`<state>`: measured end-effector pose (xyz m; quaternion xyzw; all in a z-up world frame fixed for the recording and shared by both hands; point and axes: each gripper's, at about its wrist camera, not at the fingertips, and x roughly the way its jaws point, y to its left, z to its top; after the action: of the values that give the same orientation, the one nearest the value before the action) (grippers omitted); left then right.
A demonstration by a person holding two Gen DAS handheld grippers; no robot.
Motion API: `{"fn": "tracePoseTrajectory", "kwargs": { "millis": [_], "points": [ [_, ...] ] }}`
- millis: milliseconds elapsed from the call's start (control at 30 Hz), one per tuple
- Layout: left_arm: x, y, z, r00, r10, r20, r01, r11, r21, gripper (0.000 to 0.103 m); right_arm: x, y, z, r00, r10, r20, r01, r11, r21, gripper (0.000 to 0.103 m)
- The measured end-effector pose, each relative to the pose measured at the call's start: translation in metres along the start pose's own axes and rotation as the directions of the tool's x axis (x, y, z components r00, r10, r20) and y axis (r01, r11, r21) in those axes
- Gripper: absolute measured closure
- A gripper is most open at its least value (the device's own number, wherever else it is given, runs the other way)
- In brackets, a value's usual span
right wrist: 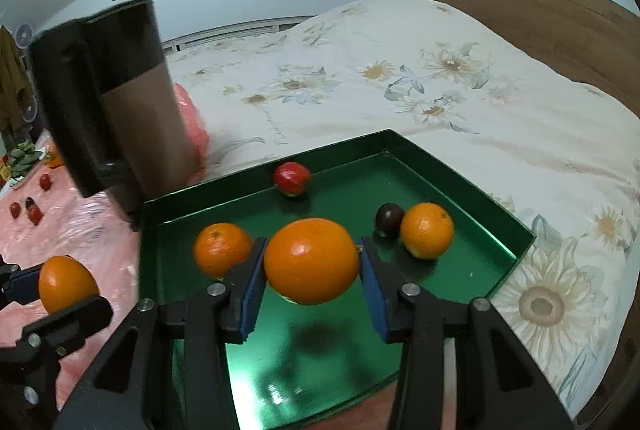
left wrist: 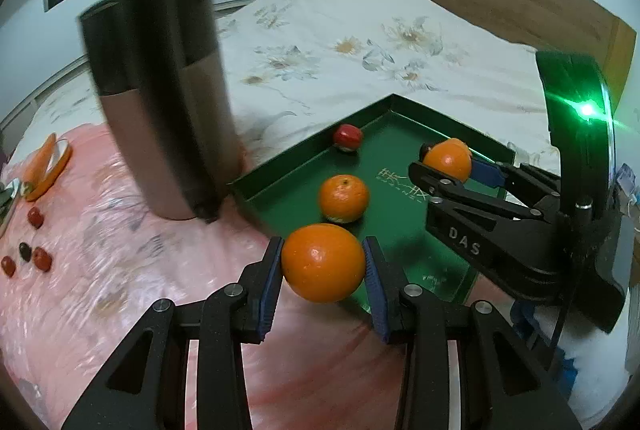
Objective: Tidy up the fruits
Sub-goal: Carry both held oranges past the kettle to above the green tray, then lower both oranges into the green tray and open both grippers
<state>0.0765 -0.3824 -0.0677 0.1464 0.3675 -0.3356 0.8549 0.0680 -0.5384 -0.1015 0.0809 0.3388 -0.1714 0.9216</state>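
Jaws of each gripper clamp an orange (left wrist: 323, 262) (right wrist: 311, 261) between them.

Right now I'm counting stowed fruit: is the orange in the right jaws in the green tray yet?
Not yet: the orange hangs gripped above the green tray, its shadow on the floor below.

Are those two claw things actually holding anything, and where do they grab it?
Yes, each holds an orange. The left gripper clamps one orange by its two opposite sides; the right gripper pinches another orange the same way, above the green tray.
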Motion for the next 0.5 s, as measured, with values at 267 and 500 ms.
{"fn": "tracePoseTrajectory", "kwargs": {
  "millis": [267, 500],
  "points": [
    [0.033, -0.017, 0.001, 1.0, 0.011, -0.009, -0.01, 0.999, 0.051, 0.07, 0.02, -0.004, -0.003, 0.999, -0.044, 0.011, 0.044, 0.998, -0.035, 0.046],
    [0.059, -0.026, -0.007, 0.999, -0.001, -0.037, 0.004, 0.998, 0.07, 0.07, 0.027, -0.011, -0.007, 0.997, -0.077, 0.008, 0.077, 0.996, -0.038, 0.046]
  ]
}}
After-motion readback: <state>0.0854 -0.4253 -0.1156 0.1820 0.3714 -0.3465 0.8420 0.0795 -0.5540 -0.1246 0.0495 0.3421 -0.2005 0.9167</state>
